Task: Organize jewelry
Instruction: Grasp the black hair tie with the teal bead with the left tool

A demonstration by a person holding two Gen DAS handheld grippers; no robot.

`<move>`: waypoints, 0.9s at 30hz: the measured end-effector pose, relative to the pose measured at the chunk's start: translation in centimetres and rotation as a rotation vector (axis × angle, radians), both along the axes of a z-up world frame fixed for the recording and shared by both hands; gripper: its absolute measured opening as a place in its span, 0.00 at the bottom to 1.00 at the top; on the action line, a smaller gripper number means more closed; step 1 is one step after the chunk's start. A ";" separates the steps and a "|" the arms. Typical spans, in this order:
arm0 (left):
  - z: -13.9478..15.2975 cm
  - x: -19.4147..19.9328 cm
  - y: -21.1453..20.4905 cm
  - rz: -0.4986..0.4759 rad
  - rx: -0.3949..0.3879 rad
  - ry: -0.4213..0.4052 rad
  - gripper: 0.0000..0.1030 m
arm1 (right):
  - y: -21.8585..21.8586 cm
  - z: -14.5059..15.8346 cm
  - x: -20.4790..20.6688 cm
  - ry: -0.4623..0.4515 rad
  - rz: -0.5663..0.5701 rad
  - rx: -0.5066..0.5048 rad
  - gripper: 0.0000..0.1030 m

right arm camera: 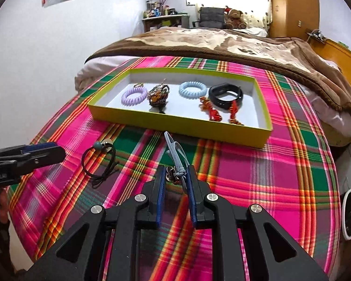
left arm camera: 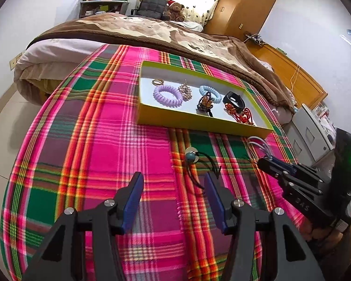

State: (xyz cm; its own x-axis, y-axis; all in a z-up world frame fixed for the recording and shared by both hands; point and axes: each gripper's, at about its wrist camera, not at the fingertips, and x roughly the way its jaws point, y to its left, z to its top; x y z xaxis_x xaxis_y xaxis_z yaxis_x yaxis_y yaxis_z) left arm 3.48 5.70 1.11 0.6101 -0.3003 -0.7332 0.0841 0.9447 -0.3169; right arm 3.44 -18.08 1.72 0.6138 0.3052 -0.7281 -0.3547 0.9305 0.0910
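Observation:
A yellow-green tray on the plaid cloth holds a purple coil tie, a blue coil tie, a black band, beaded charms and red ornaments. A grey cord bracelet with a metal charm lies in front of the tray; my right gripper is partly closed around its knot, also seen in the left wrist view. A black hair tie with a blue bead lies to its left. My left gripper is open above the cloth beside the hair tie.
The plaid cloth covers a round table. A bed with a brown blanket lies behind the tray. A wooden wardrobe and a teddy bear are at the back. White drawers stand at the right.

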 end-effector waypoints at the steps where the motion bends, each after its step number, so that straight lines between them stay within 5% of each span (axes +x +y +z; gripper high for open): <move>1: 0.0 0.2 -0.3 -0.008 0.004 -0.001 0.54 | -0.3 0.1 -0.2 -0.001 -0.006 0.006 0.17; 16: -1.8 3.6 -3.9 -0.067 0.155 0.046 0.54 | -2.9 0.6 -0.9 -0.009 -0.042 0.043 0.17; 20: -1.8 3.9 -5.1 -0.077 0.248 0.031 0.54 | -2.8 0.7 -0.8 -0.012 -0.034 0.044 0.17; 27: -1.7 4.2 -5.6 -0.076 0.277 0.022 0.54 | -2.8 0.5 -0.6 -0.007 -0.031 0.048 0.17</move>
